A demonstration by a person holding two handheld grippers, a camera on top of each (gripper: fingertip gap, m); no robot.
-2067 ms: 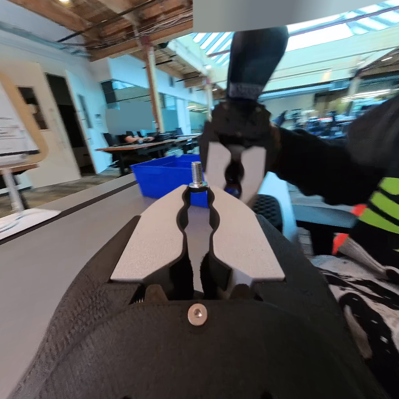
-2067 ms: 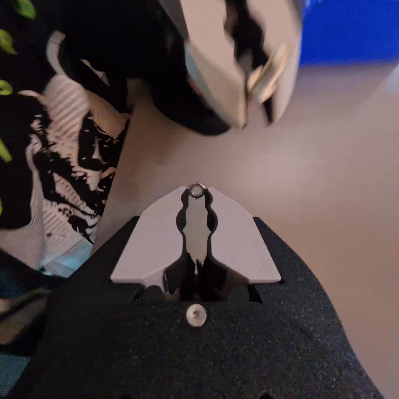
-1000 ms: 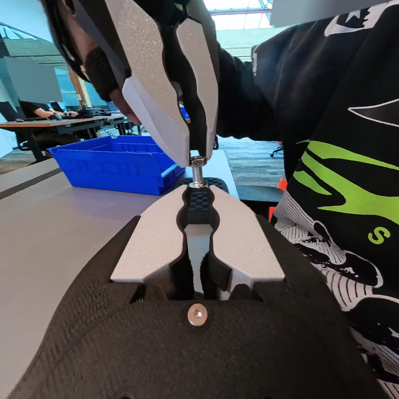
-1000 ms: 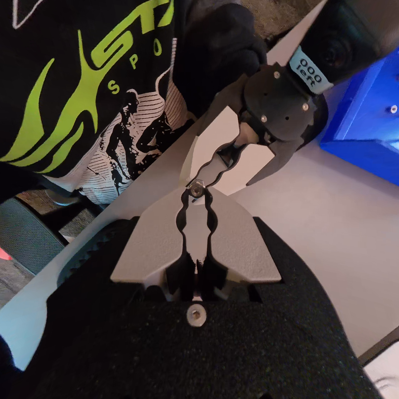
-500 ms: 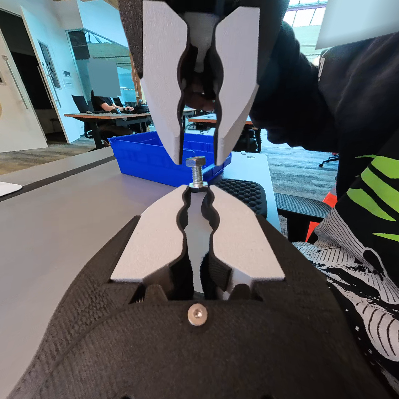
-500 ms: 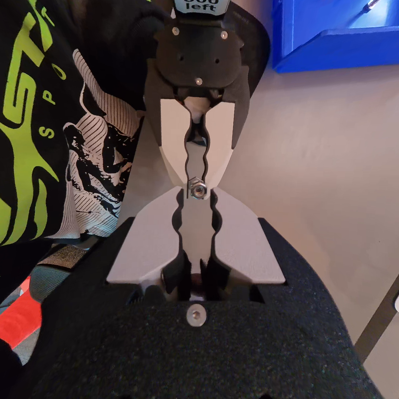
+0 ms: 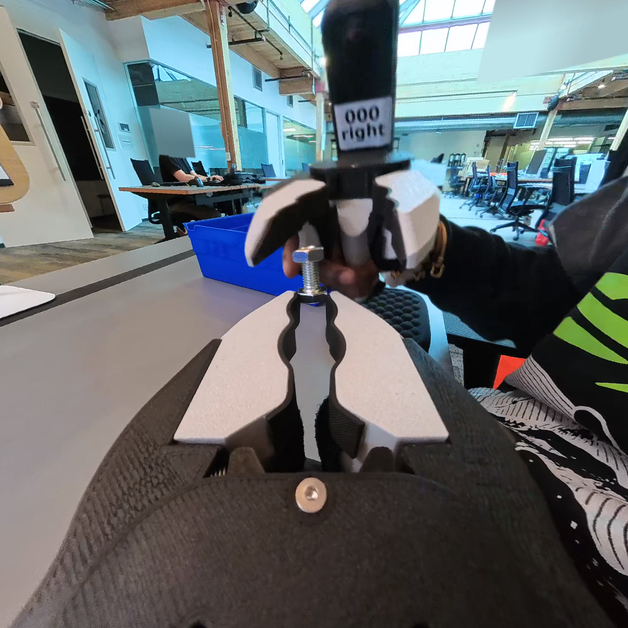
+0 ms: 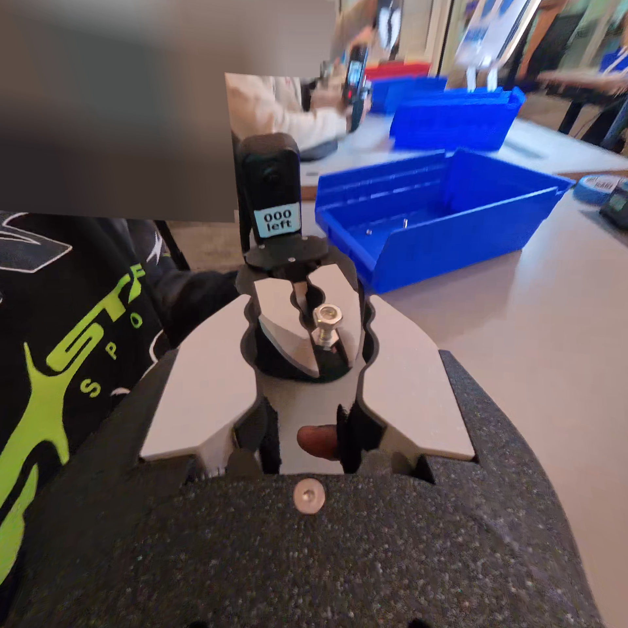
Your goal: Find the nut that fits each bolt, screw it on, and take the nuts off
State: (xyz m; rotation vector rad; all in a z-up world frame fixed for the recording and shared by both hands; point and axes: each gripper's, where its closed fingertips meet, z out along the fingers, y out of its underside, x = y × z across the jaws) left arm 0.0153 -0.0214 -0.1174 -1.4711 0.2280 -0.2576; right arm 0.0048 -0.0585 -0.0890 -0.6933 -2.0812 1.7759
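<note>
My left gripper [image 7: 311,298] is shut on the hex head of a silver bolt [image 7: 310,275] and holds it upright above the grey table [image 7: 102,356]. A silver nut [image 7: 308,254] sits on the top end of the thread. My right gripper [image 7: 329,261] hangs just behind the bolt, blurred, with its jaws spread wide and touching nothing. In the right wrist view the right gripper [image 8: 309,299] is open and empty. The nut [image 8: 327,314] and the bolt [image 8: 324,334] stand beyond its fingertips, held in the left gripper [image 8: 323,353].
A blue bin [image 8: 441,238] with a few small parts stands on the table [image 8: 526,339] beyond the grippers; it also shows in the left wrist view [image 7: 224,244]. More blue bins [image 8: 452,119] and a tape roll [image 8: 594,187] lie farther back. The person's torso [image 7: 577,373] is close at the right. Both grippers' tips are close together, under 4 cm apart.
My right gripper was shut on the nut and set it on the bolt's top end. It has since opened wide and drawn back; the nut stays on the thread. The left grip is unchanged.
</note>
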